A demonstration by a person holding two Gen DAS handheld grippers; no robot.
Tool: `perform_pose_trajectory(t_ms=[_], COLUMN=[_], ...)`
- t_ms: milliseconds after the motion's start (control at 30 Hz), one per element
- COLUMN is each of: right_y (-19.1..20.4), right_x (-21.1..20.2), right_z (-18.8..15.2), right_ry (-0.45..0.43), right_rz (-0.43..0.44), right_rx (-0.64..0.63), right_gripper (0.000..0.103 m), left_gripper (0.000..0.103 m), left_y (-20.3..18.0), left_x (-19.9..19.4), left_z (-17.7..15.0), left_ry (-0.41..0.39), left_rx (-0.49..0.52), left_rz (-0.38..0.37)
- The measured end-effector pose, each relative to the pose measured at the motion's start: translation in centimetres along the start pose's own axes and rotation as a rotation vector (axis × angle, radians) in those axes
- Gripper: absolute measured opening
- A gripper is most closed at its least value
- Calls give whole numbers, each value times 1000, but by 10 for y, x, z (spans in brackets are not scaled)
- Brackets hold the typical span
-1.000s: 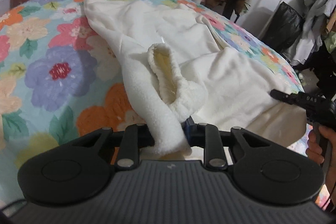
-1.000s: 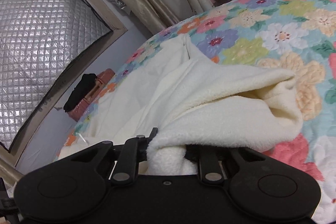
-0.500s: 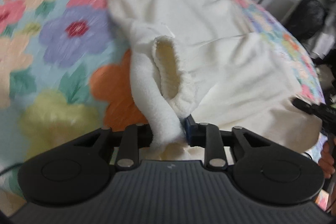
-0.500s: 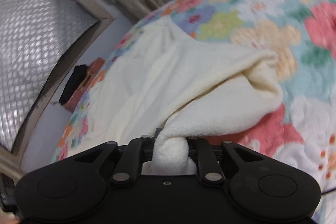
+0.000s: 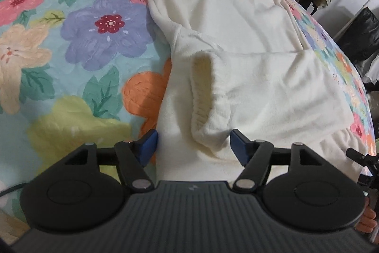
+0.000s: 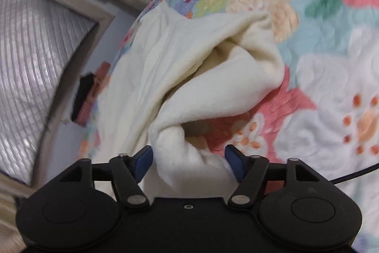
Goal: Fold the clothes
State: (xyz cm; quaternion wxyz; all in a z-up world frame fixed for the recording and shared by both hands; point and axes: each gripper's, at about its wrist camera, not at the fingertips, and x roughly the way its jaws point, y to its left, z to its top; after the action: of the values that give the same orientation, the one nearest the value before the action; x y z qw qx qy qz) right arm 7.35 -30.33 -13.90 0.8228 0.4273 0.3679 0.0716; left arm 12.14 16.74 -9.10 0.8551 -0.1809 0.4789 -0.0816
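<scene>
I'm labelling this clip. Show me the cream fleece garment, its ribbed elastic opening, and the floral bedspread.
Cream fleece garment (image 5: 236, 23), left wrist view: flat upper panel.
Ribbed elastic opening (image 5: 202, 87), left wrist view: inside of the gathered band.
Floral bedspread (image 6: 331, 77), right wrist view: bare patch right of the garment.

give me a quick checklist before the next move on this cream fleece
1. Left gripper letting go: ok, jaws opening, pads clear of the fleece lying between them.
2. Right gripper letting go: ok, jaws opening, though a bunched fold sits between them.
3. Fleece resting on the floral bedspread: ok.
4. Fold lying flat: not ok, the ribbed cuff gapes open and the near edge in the right wrist view is rolled up.
5. Far edges lined up: cannot tell, hidden from both views.
6. Fleece free to slip off the right gripper on pull-back: cannot tell.
</scene>
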Motion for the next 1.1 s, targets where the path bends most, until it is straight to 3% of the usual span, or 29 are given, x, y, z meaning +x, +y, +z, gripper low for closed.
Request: perform_pose_trajectory(t_ms=[100, 167, 233, 333, 433, 500, 567, 633, 667, 700, 767, 833, 900, 1000, 1100], right_y=[6, 15, 23, 31, 28, 17, 6, 9, 14, 19, 34, 52, 82, 124, 160], right_x=[6, 12, 20, 34, 46, 48, 51, 53, 52, 52, 46, 35, 28, 30, 38], right_z=[13, 27, 40, 46, 38, 29, 18, 10, 8, 7, 15, 26, 35, 49, 72], right_ry=[-35, -55, -54, -11, 32, 45, 63, 60, 48, 34, -23, -111, -155, -165, -132], right_rz=[-5, -31, -38, -64, -93, -79, -37, -29, -38, -39, 9, 39, 7, -31, -62], right_rx=[-16, -55, -67, -93, -125, -77, -28, -71, -109, -144, -173, -193, -288, -406, -454], right_gripper=[74, 74, 74, 75, 77, 85, 90, 89, 82, 58, 18, 17, 16, 16, 16], left_gripper=[70, 70, 72, 77, 82, 81, 34, 29, 28, 28, 28, 28, 28, 28, 28], left_y=[14, 22, 23, 18, 11, 8, 7, 3, -1, -6, -13, -17, -16, -8, 2], left_x=[-8, -18, -24, -3, 33, 40, 44, 39, 36, 32, 24, 12, 3, -3, 6], left_z=[4, 8, 15, 22, 17, 13, 9, 9, 9, 8, 9, 10, 14, 31, 49], left_ry=[-49, -125, -161, -52, 114, 136, 142, 126, 108, 91, 56, 22, 5, 23, 93], left_rx=[-95, -153, -138, -94, -52, -53, -58, -50, -28, -4, 32, 44, 28, -24, -125], left_rz=[-25, -13, -24, -71, -59, -50, -40, -64, -58, -52, -52, -74, -115, -152, -217])
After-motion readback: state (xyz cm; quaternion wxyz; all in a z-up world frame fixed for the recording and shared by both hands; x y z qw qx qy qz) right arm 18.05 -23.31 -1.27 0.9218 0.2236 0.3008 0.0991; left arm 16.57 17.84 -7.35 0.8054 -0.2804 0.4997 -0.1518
